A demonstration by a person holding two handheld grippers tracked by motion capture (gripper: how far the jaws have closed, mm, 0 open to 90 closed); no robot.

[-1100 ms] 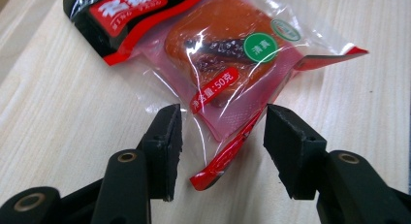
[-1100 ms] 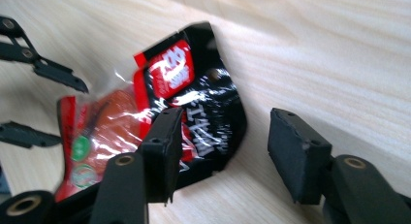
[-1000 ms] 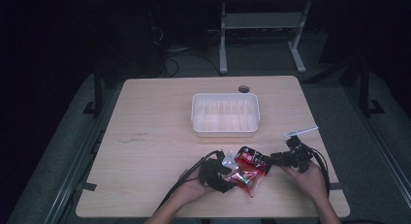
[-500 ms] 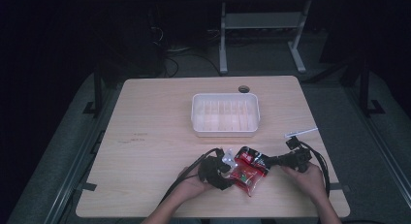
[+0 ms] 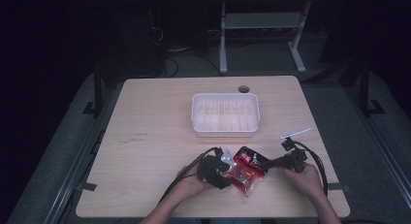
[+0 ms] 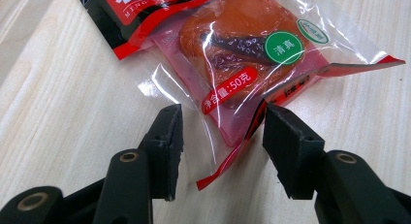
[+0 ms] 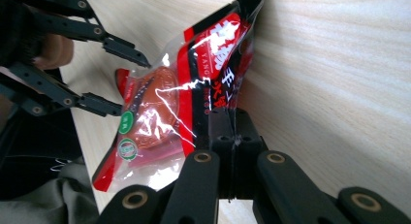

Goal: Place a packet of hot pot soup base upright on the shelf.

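A red and clear snack packet [image 5: 248, 169] with an orange-brown piece inside lies near the table's front edge, between both grippers. My right gripper [image 5: 265, 165] is shut on the packet's black and red edge [image 7: 228, 95], with its jaws [image 7: 231, 118] closed over the film. My left gripper [image 6: 220, 120] is open, with the packet's clear lower corner [image 6: 232, 136] between its jaws, which do not touch it. From the right gripper view, the left gripper [image 7: 132, 86] reaches in at the far side of the packet [image 7: 155, 112]. Green round labels show on the packet [image 6: 242, 44].
A white plastic tray [image 5: 225, 132] stands mid-table behind the grippers. A white strip [image 5: 296, 133] lies at the right, and a cable hole [image 5: 244, 89] sits near the far edge. Bare wood [image 5: 145, 136] spreads to the left.
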